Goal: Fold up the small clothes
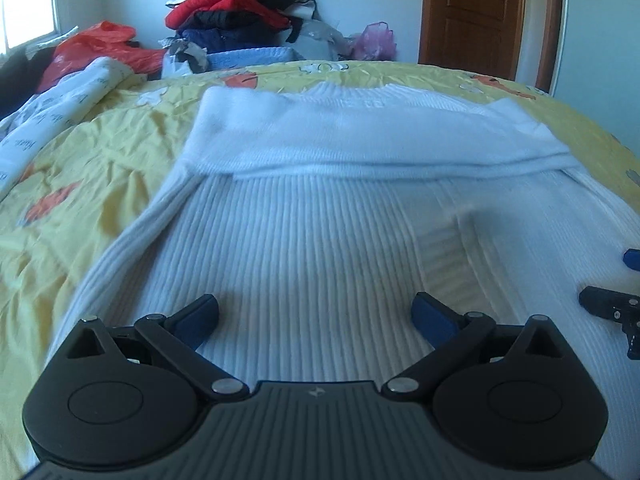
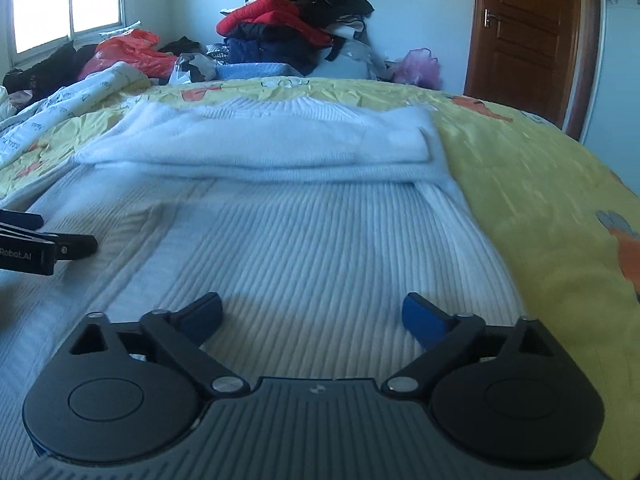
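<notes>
Sweater (image 1: pixel 304 216) lies flat on the bed (image 1: pixel 100 184) ahead of each hand-held gripper, left (image 1: pixel 316 316) and right (image 2: pixel 312 316), both wide open and empty, seemingly poised over its hem for a fold.

Left claw (image 1: pixel 316 316) spread wide over white sweater (image 1: pixel 320 220); yellow bedspread (image 1: pixel 100 160) beneath

bed (image 1: pixel 120 168) with yellow printed cover | white ribbed sweater (image 1: pixel 304 240) flat on it, ahead of left gripper (image 1: pixel 316 316) | white printed quilt (image 1: pixel 60 108) far left
</notes>
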Tool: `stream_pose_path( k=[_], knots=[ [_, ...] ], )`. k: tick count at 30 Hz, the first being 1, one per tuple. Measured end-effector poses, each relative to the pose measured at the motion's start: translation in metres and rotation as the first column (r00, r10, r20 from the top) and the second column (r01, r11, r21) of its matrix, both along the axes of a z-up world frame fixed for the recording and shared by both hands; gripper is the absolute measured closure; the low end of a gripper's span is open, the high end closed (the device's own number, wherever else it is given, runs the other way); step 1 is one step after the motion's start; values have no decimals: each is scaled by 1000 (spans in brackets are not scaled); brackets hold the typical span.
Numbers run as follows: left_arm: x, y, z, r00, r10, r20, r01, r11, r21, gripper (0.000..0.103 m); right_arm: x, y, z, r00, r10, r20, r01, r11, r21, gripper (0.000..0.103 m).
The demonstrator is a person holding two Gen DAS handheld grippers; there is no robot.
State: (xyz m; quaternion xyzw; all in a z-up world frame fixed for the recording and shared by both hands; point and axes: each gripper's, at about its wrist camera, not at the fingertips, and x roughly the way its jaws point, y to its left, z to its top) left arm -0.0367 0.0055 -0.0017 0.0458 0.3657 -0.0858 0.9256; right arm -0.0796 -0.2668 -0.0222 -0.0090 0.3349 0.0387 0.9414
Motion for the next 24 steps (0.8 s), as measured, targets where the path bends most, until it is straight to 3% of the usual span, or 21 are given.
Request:
stream_pose_path(
  k=[11, 24],
  knots=[
    [-56, 10, -3, 999, 15, 53, -14, 1000, -10, 0, -25, 2, -2, 1000, -24, 10, 24, 1000, -5, 0],
    [-59, 17, -5, 998, 8, 60, -6, 999, -39, 0, -46, 3, -6, 999, -37, 29, 37, 999, -8, 1]
  ],
)
